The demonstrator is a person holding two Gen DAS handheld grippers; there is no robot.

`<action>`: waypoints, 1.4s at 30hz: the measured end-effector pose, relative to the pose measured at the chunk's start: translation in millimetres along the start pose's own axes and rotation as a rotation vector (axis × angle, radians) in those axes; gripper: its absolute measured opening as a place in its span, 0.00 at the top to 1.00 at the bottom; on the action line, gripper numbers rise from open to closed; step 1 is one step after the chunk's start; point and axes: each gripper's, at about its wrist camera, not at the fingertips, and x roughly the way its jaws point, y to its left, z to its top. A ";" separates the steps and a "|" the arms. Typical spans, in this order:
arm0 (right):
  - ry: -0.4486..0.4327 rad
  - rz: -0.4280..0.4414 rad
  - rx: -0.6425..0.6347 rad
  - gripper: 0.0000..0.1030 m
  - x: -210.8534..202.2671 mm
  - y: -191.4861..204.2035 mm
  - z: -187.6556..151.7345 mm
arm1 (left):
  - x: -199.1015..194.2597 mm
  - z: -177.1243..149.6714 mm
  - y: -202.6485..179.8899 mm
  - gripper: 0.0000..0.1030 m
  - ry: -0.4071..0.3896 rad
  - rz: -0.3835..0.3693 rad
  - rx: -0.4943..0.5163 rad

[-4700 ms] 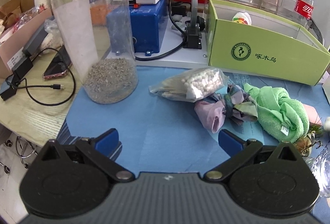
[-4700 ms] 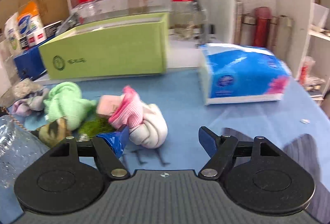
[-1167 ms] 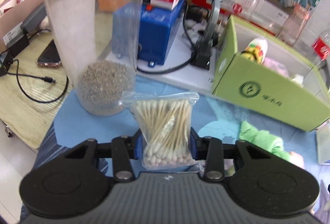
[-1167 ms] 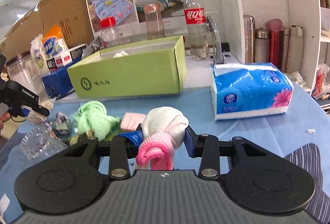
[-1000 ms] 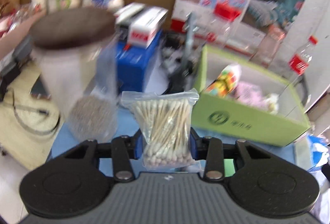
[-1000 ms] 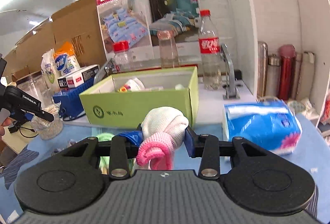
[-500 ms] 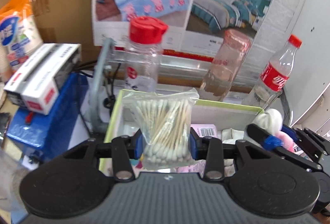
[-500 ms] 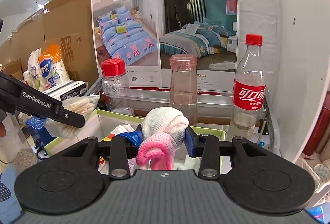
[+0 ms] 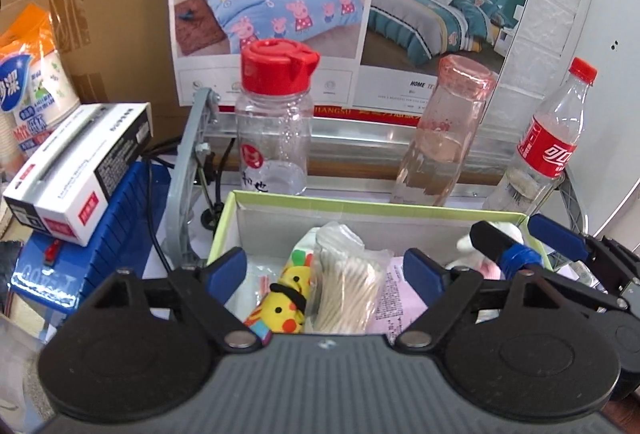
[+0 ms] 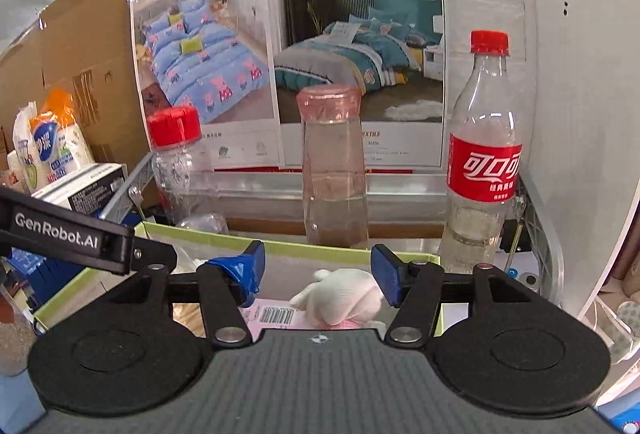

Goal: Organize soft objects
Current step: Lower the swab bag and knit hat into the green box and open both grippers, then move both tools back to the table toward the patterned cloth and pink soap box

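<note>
The left gripper has its blue-padded jaws spread wide with nothing between them, poised over the open green cardboard box. Directly below its gap, inside the box, lies the clear plastic bag of cotton swabs, leaning against a yellow plush toy on its left and lying over a pink printed packet on its right. The right gripper is also spread wide and holds nothing; in the left wrist view it reaches in over the right end of the box. Below its gap the knotted white and pink sock bundle rests in the box, beside the pink packet's barcode label. Beyond the far wall of the box stand a clear jar with a red lid, a pink-tinted glass bottle and a red-labelled plastic cola bottle. To the left, a white and black carton sits on a blue box.
</note>
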 end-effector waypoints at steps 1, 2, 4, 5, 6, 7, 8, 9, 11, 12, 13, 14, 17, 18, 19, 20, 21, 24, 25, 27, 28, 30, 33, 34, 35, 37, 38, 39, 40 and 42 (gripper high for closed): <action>-0.005 -0.001 0.000 0.55 -3.8 1.3 1.9 | -3.8 -1.3 -0.3 0.17 -0.004 -0.001 0.002; -0.020 -0.005 0.000 0.54 -8.5 3.1 4.0 | -7.6 -2.7 -0.5 0.17 -0.008 0.000 0.005; -0.049 -0.019 -0.011 0.52 -14.8 6.1 6.7 | -14.9 -5.5 -0.5 0.17 -0.012 0.003 0.007; -0.031 -0.014 -0.028 0.51 -12.6 7.8 8.0 | -18.2 -6.6 0.2 0.17 -0.014 0.004 0.003; 0.022 0.001 -0.048 0.50 -6.5 9.4 9.3 | -21.2 -7.7 1.0 0.17 -0.014 0.004 0.000; 0.078 -0.007 -0.049 0.49 -1.9 10.8 10.6 | -24.2 -8.9 1.7 0.17 -0.015 0.003 -0.002; 0.067 -0.020 -0.044 0.48 -4.6 12.7 10.3 | -27.1 -10.2 2.6 0.17 -0.018 0.001 -0.003; 0.019 -0.024 -0.051 0.47 -12.0 15.7 10.1 | -29.5 -11.4 3.3 0.16 -0.021 0.002 -0.003; -0.017 -0.032 -0.065 0.46 -20.6 20.5 11.2 | -33.0 -13.3 4.0 0.16 -0.023 0.013 0.001; -0.010 -0.028 -0.068 0.45 -22.0 21.5 11.8 | -34.8 -14.2 5.3 0.16 -0.024 0.015 0.000; -0.002 -0.021 -0.069 0.45 -23.3 21.7 11.8 | -36.7 -15.6 6.9 0.16 -0.025 0.013 -0.001; 0.003 -0.019 -0.072 0.45 -25.4 22.1 11.4 | -38.4 -17.1 8.3 0.16 -0.026 0.013 -0.001; 0.004 -0.034 -0.075 0.44 -37.4 21.3 4.4 | -46.4 -28.0 15.6 0.16 -0.028 0.023 0.007; 0.003 -0.039 -0.074 0.44 -43.9 20.8 0.3 | -50.1 -33.7 19.5 0.15 -0.031 0.031 0.009; -0.001 -0.041 -0.068 0.44 -53.3 19.7 -6.3 | -55.2 -41.2 24.8 0.14 -0.034 0.040 0.009; 0.002 -0.040 -0.064 0.44 -62.6 19.0 -13.3 | -59.5 -48.0 29.7 0.11 -0.036 0.047 0.008; 0.005 -0.038 -0.057 0.43 -72.7 18.7 -21.8 | -65.1 -57.4 36.3 0.10 -0.042 0.054 0.005; 0.009 -0.031 -0.009 0.43 -105.2 17.3 -55.0 | -78.8 -87.2 55.4 0.10 -0.041 0.100 -0.008; 0.019 -0.031 0.021 0.43 -114.9 16.3 -68.5 | -82.1 -97.9 62.1 0.10 -0.033 0.118 -0.017; 0.038 -0.033 0.092 0.43 -132.7 13.8 -97.2 | -90.0 -120.0 75.6 0.10 -0.018 0.146 -0.043; 0.051 -0.034 0.133 0.43 -141.7 11.9 -113.0 | -93.7 -130.8 81.7 0.10 -0.009 0.156 -0.057; 0.077 -0.061 0.205 0.43 -158.3 8.5 -142.2 | -100.5 -153.2 95.1 0.10 0.022 0.172 -0.093; 0.122 -0.112 0.263 0.43 -177.3 4.5 -174.4 | -106.3 -181.0 111.9 0.10 0.066 0.185 -0.143; 0.141 -0.119 0.261 0.43 -180.8 3.8 -180.5 | -106.7 -187.3 115.5 0.10 0.078 0.188 -0.154; 0.155 -0.127 0.259 0.43 -183.3 3.3 -184.1 | -106.1 -190.4 117.5 0.10 0.088 0.186 -0.158; 0.160 -0.141 0.254 0.43 -186.8 1.6 -185.8 | -103.7 -191.4 117.4 0.10 0.103 0.170 -0.152; 0.152 -0.141 0.258 0.43 -187.7 1.2 -184.0 | -103.7 -189.8 114.7 0.10 0.102 0.159 -0.142; 0.142 -0.136 0.262 0.43 -189.1 1.3 -182.1 | -103.7 -187.9 110.6 0.09 0.097 0.143 -0.125; 0.132 -0.128 0.262 0.43 -190.2 1.9 -179.6 | -103.5 -186.4 104.9 0.08 0.093 0.132 -0.103; 0.118 -0.117 0.257 0.43 -192.1 3.5 -176.8 | -99.5 -182.7 93.9 0.00 0.085 0.125 -0.054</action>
